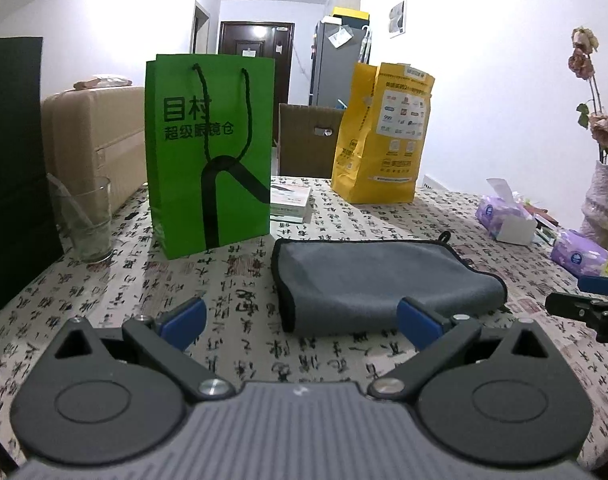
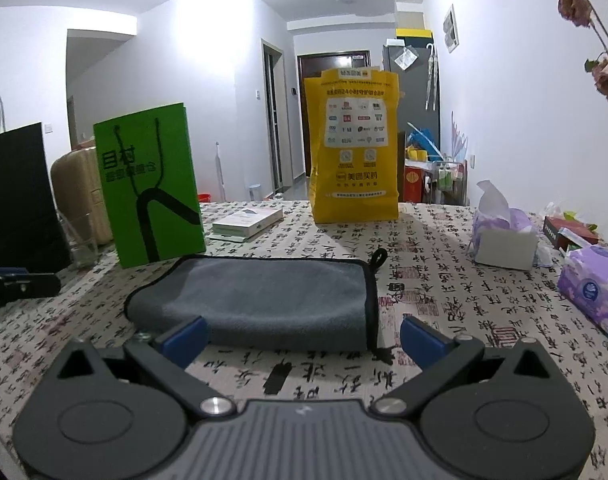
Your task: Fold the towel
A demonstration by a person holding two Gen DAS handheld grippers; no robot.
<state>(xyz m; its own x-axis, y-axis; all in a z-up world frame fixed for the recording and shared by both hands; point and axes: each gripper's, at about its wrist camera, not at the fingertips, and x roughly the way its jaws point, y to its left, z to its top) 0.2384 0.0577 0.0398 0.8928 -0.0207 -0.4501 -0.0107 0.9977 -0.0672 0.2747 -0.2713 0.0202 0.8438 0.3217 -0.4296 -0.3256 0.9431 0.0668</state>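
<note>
Towel (image 1: 384, 282) sits folded on the calligraphy tablecloth (image 1: 232, 280) just ahead of your left gripper (image 1: 300, 318) and right gripper (image 2: 302, 338), both with jaws spread and empty. If you fold again, pinch the near bound corners (not the rounded fold). Glass (image 1: 84, 220) holds a straw; bag contents are hidden.

Grey towel (image 1: 368, 280) edged in black lies on a cream tablecloth (image 1: 240, 280) patterned with black calligraphy.
</note>
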